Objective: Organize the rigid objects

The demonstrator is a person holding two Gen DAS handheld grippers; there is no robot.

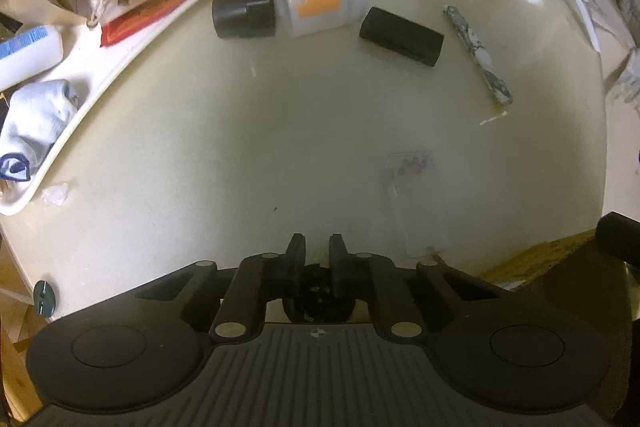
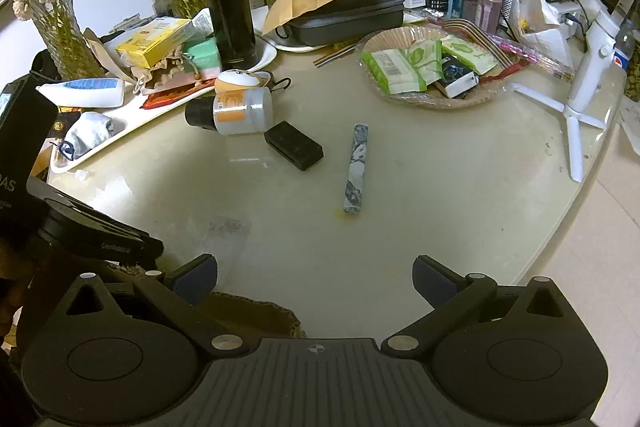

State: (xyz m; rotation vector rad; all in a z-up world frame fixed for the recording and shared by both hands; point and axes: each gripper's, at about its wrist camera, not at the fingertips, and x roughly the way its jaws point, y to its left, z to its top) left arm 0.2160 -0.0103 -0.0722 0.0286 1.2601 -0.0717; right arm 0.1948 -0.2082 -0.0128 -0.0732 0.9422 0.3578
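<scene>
Marbled stick [image 2: 357, 167] lies loose just right of the black box [image 2: 293, 145], w/ the bottle [image 2: 236, 111] on its side just left. Your right gripper [image 2: 315, 279] is spread wide, prob. ready; left gripper [image 1: 317, 247] pressed together, idle.

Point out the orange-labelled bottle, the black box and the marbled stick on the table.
orange-labelled bottle [image 2: 240, 111]: right wrist view, on the label side of its lying body.
black box [image 2: 294, 145]: right wrist view, on its top face.
marbled stick [image 1: 478, 55]: left wrist view, at mid-length.
</scene>
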